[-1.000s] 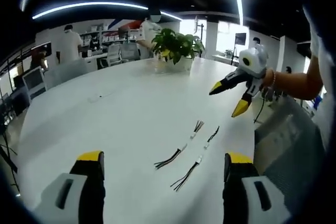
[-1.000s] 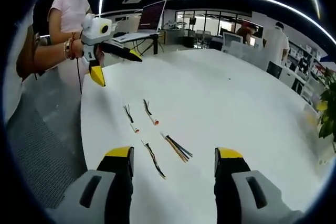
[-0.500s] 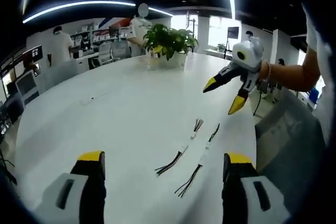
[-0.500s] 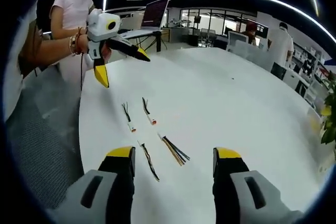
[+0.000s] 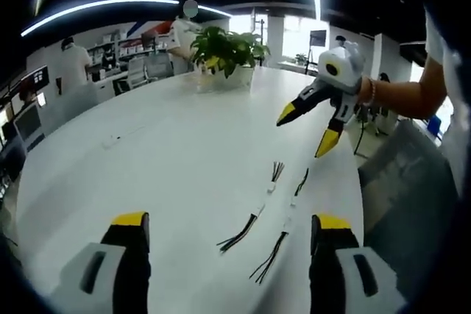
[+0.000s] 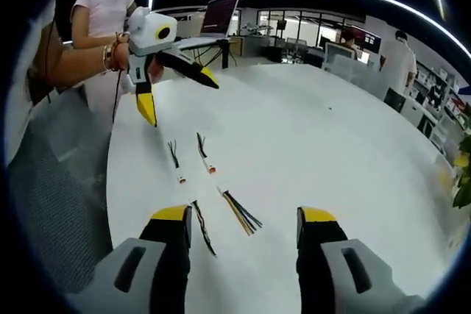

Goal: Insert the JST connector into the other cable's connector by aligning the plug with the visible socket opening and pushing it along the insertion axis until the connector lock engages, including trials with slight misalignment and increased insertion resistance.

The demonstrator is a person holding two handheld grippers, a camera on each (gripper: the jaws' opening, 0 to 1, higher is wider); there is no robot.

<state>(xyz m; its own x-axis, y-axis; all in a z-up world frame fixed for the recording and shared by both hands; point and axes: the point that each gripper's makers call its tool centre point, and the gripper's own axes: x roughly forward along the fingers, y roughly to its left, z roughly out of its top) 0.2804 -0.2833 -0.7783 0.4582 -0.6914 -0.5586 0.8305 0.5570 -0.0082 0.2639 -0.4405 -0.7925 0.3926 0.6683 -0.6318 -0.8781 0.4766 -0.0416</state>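
My left tongs (image 5: 228,229) stand wide, holding nothing, their yellow-tipped jaws rising at about seven and five o'clock in the left gripper view above the white worktop (image 5: 147,152). Between those jaws lie the cables: one short cable with a pale connector (image 5: 250,220) runs towards one o'clock, and just beside it at its right a second cable (image 5: 283,229) lies nearly parallel, each with loose dark wire ends fanned out. Further off at one o'clock, my right tongs (image 5: 303,131) hang above the worktop, spread wide and empty, with my hand (image 5: 372,97) behind them. A potted plant (image 5: 224,53) stands at twelve o'clock on the far side. In the right gripper view my right tongs (image 6: 239,226) are wide too, with a bundle of dark wires (image 6: 237,211) between the jaws and two orange-tipped connectors (image 6: 193,170) towards eleven o'clock, apart from each other. My left tongs (image 6: 176,93) hover at ten o'clock there, also open.
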